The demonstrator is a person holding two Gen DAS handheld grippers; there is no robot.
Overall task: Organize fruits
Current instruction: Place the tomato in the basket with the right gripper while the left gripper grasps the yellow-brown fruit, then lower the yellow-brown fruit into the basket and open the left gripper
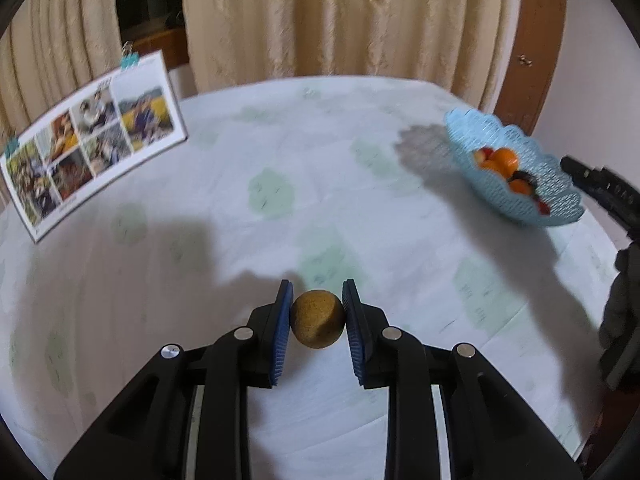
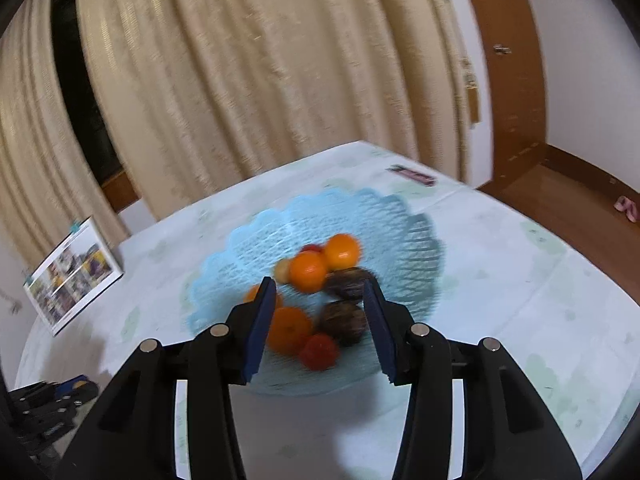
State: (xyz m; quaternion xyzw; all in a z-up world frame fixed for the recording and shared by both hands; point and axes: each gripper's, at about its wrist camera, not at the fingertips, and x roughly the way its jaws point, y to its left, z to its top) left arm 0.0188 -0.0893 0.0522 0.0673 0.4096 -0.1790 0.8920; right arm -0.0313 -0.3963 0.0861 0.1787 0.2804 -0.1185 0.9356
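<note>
The left gripper [image 1: 316,312] clamps a round brown fruit [image 1: 317,319], perhaps a sapodilla; next, carry it to the blue lattice basket [image 1: 560,196], over which the right gripper [image 2: 320,292] hangs parted, empty.

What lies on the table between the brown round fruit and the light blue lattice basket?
Nothing: only bare patterned tablecloth between brown fruit and blue basket, per the left wrist view.

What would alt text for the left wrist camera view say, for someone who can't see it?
The left gripper is shut on a round, brownish-yellow fruit just above a pale green-patterned tablecloth. Far right, a light blue lattice basket holds orange and red fruits, with the right gripper beside it. A photo calendar stands at left.
</note>
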